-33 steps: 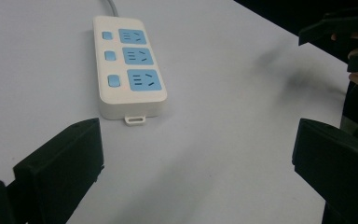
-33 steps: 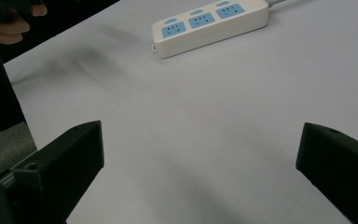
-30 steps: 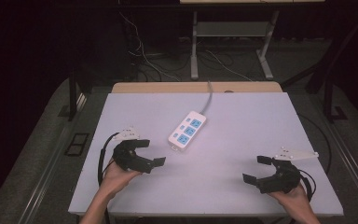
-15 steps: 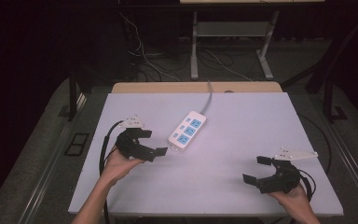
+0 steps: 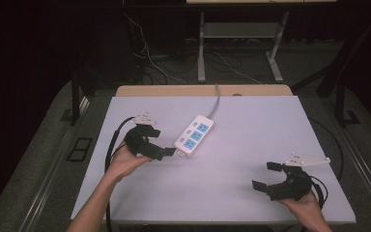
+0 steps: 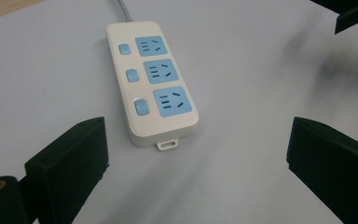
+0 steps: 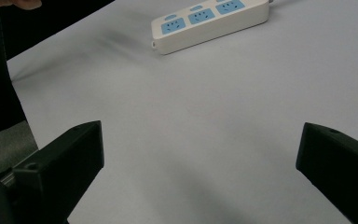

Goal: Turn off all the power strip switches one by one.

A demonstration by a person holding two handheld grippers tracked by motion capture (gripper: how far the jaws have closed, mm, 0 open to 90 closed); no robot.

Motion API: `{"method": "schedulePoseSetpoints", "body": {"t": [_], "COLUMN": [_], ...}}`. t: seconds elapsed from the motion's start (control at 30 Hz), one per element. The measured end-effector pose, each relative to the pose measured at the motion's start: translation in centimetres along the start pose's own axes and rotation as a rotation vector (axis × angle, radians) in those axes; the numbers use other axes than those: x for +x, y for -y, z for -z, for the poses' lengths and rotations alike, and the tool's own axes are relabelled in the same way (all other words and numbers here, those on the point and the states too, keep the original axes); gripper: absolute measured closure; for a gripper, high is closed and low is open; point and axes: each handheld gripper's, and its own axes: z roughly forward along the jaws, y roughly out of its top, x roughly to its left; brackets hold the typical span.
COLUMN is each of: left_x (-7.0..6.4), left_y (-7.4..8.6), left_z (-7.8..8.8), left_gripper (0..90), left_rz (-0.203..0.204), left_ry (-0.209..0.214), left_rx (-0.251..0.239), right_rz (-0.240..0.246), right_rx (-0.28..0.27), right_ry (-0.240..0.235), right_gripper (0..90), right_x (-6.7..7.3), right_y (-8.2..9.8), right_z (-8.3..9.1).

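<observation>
Fingers of the left gripper are standing wide apart and holding nothing, with the near end of the power strip lying just beyond their tips on the table. In the left gripper view the power strip is sitting ahead of and between the two black fingers, nearer the left one, and is touching neither. Its small hanging tab is pointing back toward the gap between the fingers. Three blue sockets are running away from the fingers in a row, each with a blue switch beside it on the side of the left finger, and the grey cord is leaving the far end. The left hand is gripping the left gripper from below.

Fingers of the right gripper are likewise spread wide and are empty, hovering over bare table well apart from the power strip. In the right gripper view the power strip is lying far ahead of the fingers, up and slightly toward the left one, with its socket face turned up. The table is stretching bare between those fingertips. The right hand is holding the right gripper near the table's front edge, with the grey three-cornered plate showing on top.
</observation>
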Motion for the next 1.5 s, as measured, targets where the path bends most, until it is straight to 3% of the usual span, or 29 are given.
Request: {"method": "schedulePoseSetpoints", "body": {"t": [0.37, 0.6, 0.87, 0.9, 0.93, 0.97, 1.0, 1.03, 1.07, 1.17, 1.23, 1.33, 1.5], "left_x": [0.9, 1.8, 2.6, 2.8, 2.9, 2.9, 3.0, 3.1, 3.1, 3.1, 3.2, 3.3, 3.6], "left_y": [-1.1, -1.9, -2.2, -2.2, -2.3, -2.4, -2.5, -2.6, -2.8, -3.1, -3.3, -3.5, -3.7], "left_z": [-1.2, -1.7, -2.4, -2.5, -2.5, -2.6, -2.7, -2.8, -2.8, -3.1, -3.3, -3.7, -4.3], "left_gripper": [7.4, 17.2, 44.5, 44.5, 51.1, 51.1, 57.8, 57.8, 64.4, 71.0, 80.4, 87.2, 89.1], "left_rz": [-0.013, -0.005, 0.005, 0.002, 0.000, -0.001, -0.004, -0.006, -0.015, -0.022, -0.028, -0.031, -0.023], "left_ry": [0.015, 0.039, 0.043, 0.047, 0.048, 0.048, 0.048, 0.044, 0.035, 0.034, 0.031, 0.023, 0.011], "left_rx": [0.040, 0.070, 0.090, 0.094, 0.101, 0.102, 0.108, 0.110, 0.111, 0.112, 0.120, 0.123, 0.121], "right_rz": [0.006, 0.002, -0.004, -0.004, -0.004, -0.004, -0.004, -0.004, -0.004, -0.005, -0.002, -0.001, -0.001], "right_rx": [0.013, 0.013, 0.020, 0.020, 0.022, 0.022, 0.022, 0.022, 0.022, 0.020, 0.021, 0.022, 0.021], "right_ry": [0.012, 0.013, 0.016, 0.016, 0.016, 0.016, 0.016, 0.016, 0.017, 0.016, 0.017, 0.017, 0.016], "right_gripper": [0.6, 0.6, 0.6, 0.6, 0.6, 0.6, 0.6, 0.6, 0.6, 0.6, 0.6, 0.6, 0.6], "right_x": [-0.1, -0.2, -0.3, -0.3, -0.3, -0.3, -0.4, -0.4, -0.4, -0.4, -0.4, -0.4, -0.4], "right_y": [0.1, 0.1, 0.2, 0.2, 0.3, 0.3, 0.3, 0.3, 0.3, 0.3, 0.3, 0.3, 0.3], "right_z": [-0.1, 0.0, -0.1, -0.1, -0.1, -0.1, -0.2, -0.2, -0.2, -0.1, -0.2, -0.2, -0.2]}}
